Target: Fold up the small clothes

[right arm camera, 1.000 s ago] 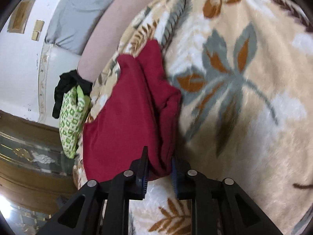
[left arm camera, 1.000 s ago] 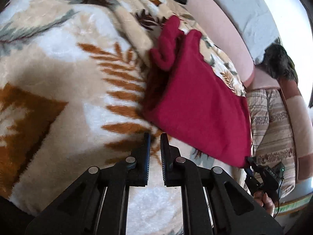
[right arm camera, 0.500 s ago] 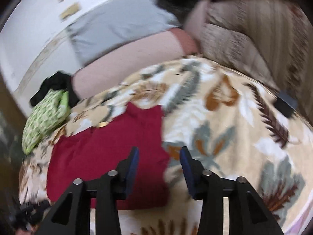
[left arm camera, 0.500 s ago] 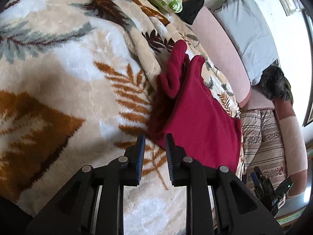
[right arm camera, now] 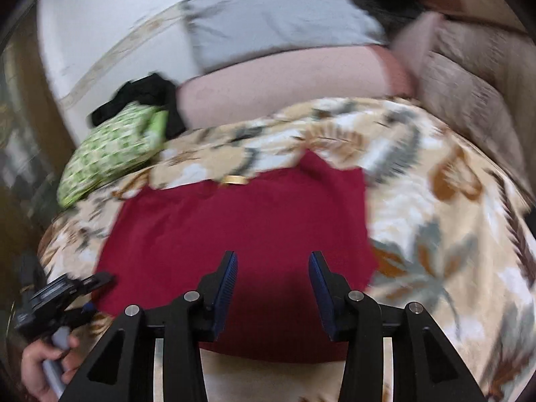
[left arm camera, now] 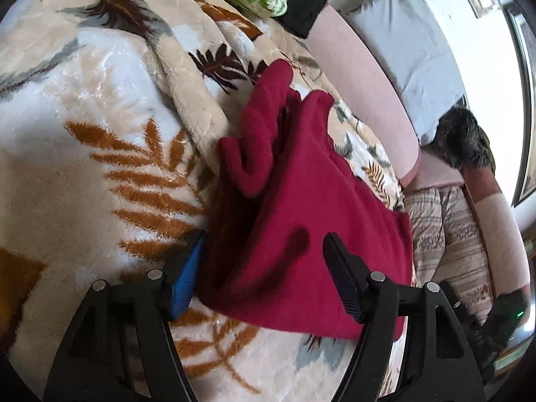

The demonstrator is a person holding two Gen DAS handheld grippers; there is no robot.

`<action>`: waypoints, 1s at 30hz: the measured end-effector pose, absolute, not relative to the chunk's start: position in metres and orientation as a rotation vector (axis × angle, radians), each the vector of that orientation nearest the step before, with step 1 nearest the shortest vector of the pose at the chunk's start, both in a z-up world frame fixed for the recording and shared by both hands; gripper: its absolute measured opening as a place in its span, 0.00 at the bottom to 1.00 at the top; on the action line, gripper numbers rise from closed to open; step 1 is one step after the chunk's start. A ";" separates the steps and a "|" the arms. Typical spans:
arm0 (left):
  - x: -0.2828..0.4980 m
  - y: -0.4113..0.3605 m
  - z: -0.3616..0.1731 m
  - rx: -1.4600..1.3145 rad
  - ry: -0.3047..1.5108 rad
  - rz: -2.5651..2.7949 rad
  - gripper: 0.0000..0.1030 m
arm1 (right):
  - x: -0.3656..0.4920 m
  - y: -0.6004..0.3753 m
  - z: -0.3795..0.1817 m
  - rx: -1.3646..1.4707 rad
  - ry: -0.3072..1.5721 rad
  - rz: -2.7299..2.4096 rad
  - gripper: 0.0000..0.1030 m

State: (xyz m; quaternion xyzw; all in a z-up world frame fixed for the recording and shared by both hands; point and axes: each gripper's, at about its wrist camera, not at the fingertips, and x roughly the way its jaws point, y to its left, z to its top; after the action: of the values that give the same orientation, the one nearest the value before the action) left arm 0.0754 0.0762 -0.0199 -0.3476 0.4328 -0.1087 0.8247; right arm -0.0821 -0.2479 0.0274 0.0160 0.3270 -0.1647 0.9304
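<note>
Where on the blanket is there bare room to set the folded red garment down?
Bare blanket lies left of the red garment in the left view, up to the raised fold. Crowded at the far edge: green patterned cushion, black cloth, pink cushion.

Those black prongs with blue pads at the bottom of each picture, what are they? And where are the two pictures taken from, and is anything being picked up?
They are hand-held grippers, one in each of a person's hands, each with a camera looking along its two fingers. One picture is from the left gripper, the other from the right gripper. In the right view you can see the person's hand holding the left tool.

Both look down at a dark red garment, partly folded, on a leaf-patterned blanket. Behind it lie a green patterned pillow and a grey cushion.

Nothing is held. The left jaws have just been opening and stand apart over the garment's near edge; the right jaws are apart too.
</note>
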 end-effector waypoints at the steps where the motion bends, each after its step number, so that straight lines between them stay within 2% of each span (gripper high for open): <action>1: 0.075 0.076 -0.019 -0.745 0.917 -0.230 0.68 | -0.070 -0.241 0.031 0.013 0.681 -0.284 0.41; 3: 0.075 0.076 -0.019 -0.738 0.933 -0.248 0.68 | -0.043 -0.223 0.039 -0.035 0.697 -0.210 0.47; 6: 0.077 0.070 -0.017 -0.731 0.971 -0.291 0.66 | 0.018 -0.198 0.041 0.027 0.795 -0.045 0.48; 9: 0.079 0.064 -0.018 -0.706 1.012 -0.322 0.55 | 0.076 -0.171 0.033 0.090 0.897 0.084 0.48; 11: 0.081 0.059 -0.017 -0.667 1.029 -0.314 0.43 | 0.112 -0.153 0.018 0.144 0.994 0.184 0.50; 13: 0.082 0.057 -0.016 -0.611 1.044 -0.284 0.27 | 0.145 -0.140 -0.004 0.171 1.115 0.185 0.50; 15: 0.081 0.056 -0.016 -0.574 1.052 -0.260 0.20 | 0.170 -0.132 -0.021 0.184 1.183 0.154 0.51; 19: 0.077 0.043 -0.011 -0.457 1.037 -0.234 0.17 | 0.204 -0.126 -0.048 0.185 1.317 0.065 0.56; 30: 0.075 0.038 -0.010 -0.448 1.026 -0.239 0.15 | 0.259 -0.071 -0.094 -0.214 1.491 -0.185 0.65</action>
State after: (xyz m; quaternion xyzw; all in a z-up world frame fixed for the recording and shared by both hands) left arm 0.0747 0.0376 -0.0101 -0.2118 0.4856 -0.1129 0.8406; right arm 0.2594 -0.0709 -0.0944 -0.0968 0.6761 -0.0839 0.7256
